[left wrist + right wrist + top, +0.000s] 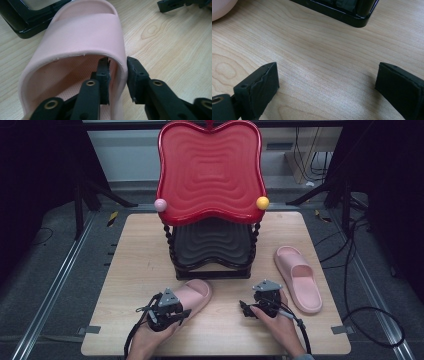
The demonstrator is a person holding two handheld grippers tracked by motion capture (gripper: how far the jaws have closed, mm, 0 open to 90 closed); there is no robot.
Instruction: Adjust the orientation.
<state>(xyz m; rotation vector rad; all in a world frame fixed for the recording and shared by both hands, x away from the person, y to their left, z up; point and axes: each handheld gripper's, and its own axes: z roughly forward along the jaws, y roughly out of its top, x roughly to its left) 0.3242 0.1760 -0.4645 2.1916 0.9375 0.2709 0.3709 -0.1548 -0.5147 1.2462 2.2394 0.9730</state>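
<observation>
In front of the black rack (pixel 212 270) | left hand-held gripper (pixel 117 72) clamped on near slipper (pixel 82 37) wall | right hand-held gripper (pixel 327 82) jaws apart over tabletop (pixel 324 57), beside rack

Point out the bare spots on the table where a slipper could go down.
Bare wood lies left of the black rack, along the table edge, and at the front between both hands. Crowded: the rack's front, by the left slipper, and the right side, by the right slipper.
</observation>
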